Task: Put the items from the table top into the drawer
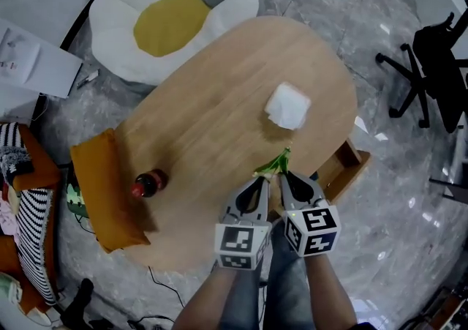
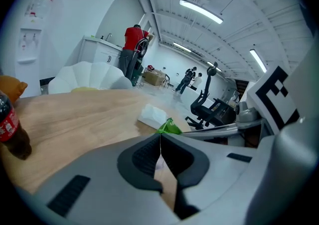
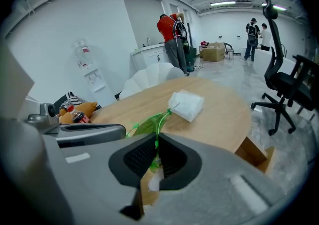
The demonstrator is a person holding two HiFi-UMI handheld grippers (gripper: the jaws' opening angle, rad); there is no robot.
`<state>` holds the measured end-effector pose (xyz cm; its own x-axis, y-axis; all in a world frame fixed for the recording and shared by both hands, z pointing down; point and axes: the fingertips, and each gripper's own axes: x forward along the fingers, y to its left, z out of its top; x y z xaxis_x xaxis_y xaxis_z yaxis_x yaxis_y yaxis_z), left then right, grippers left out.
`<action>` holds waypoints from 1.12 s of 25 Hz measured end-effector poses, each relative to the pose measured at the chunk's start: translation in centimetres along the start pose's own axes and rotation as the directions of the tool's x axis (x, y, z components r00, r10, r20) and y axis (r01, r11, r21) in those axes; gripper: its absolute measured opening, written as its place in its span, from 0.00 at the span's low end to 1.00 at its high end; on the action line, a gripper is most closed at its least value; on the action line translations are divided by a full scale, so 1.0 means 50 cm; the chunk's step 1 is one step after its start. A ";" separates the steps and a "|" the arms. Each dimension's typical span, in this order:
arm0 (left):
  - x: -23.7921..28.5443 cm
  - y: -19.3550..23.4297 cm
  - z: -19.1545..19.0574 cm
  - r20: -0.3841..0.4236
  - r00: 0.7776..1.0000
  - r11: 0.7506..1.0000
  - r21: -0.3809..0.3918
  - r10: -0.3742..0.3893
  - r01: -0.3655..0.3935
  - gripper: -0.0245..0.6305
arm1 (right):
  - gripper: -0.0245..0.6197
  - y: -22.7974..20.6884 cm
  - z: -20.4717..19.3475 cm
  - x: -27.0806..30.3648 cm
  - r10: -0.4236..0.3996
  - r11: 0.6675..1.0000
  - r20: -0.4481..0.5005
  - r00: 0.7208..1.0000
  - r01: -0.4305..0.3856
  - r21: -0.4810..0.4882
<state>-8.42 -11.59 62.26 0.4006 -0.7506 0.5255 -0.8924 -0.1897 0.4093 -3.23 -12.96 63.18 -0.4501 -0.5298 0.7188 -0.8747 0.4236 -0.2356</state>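
Since the left tool [image 1: 262, 181] and the right tool [image 1: 285, 177] are both pinched shut on the thin green bag [image 1: 273, 166] at the desk [image 1: 212, 109] edge, they should move together and slowly over the open drawer [image 1: 344, 169], so the bag does not rip or slip.

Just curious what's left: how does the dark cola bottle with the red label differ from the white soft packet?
The dark cola bottle with the red label stands upright; the white soft packet lies flat. The bottle is dark and rounded, the packet pale and squarish. The bottle is near the orange cushion, the packet nearer the open drawer. Both rest on the wooden table, untouched.
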 end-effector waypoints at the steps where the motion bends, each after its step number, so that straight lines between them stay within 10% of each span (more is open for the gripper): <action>1: 0.002 -0.004 -0.001 -0.002 1.000 1.000 0.004 -0.008 0.008 0.05 | 0.06 -0.004 -0.002 -0.004 -0.007 1.000 0.001 1.000 0.007 0.007; 28: 0.089 -0.191 -0.087 -0.112 0.990 0.994 0.049 -0.087 0.093 0.05 | 0.06 -0.197 -0.084 -0.115 -0.106 0.983 0.006 0.994 0.104 0.153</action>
<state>2.77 -10.37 63.92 0.4976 -0.6557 0.5679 -0.8603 -0.2893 0.4198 8.70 -11.00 64.13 -0.3559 -0.5764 0.7356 -0.9339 0.2485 -0.2571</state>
